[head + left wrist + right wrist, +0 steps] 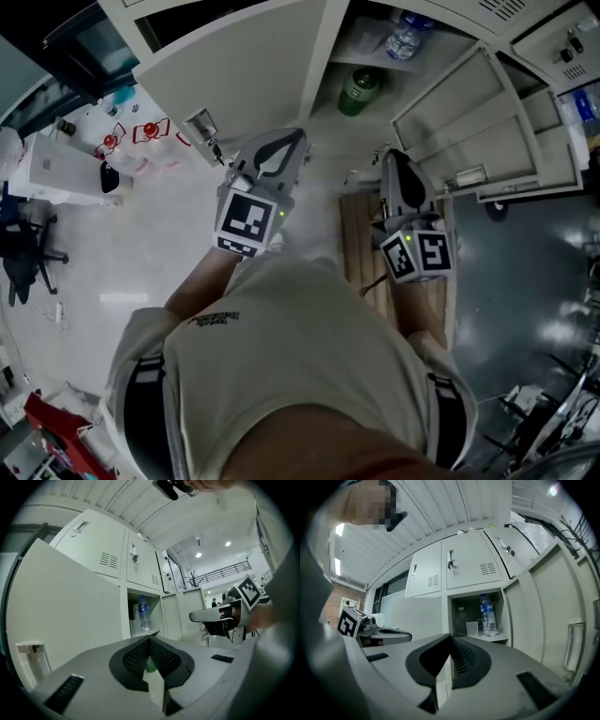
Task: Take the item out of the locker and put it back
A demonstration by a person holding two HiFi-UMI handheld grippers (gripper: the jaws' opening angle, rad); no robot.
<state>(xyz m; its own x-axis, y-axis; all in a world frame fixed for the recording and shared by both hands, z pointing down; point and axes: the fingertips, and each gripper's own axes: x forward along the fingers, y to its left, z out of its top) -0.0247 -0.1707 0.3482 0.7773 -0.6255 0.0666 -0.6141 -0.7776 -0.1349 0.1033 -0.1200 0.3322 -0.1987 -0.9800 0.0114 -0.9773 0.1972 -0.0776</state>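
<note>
The locker (323, 56) stands open in front of me. A green bottle (359, 91) stands on its lower shelf, and a clear water bottle (405, 37) on the shelf above. Both grippers are held in front of the opening, short of the shelves. My left gripper (295, 141) is shut and empty, and a sliver of the green bottle (150, 665) shows behind its tips. My right gripper (395, 157) is shut with nothing in it. In the right gripper view the water bottle (488, 615) stands beside a clear cup (472, 629).
The left locker door (244, 75) swings out towards my left gripper, and the right door (469, 122) stands open beside my right gripper. A wooden board (361, 234) lies on the floor below the locker. Closed lockers (468, 566) sit above the open one.
</note>
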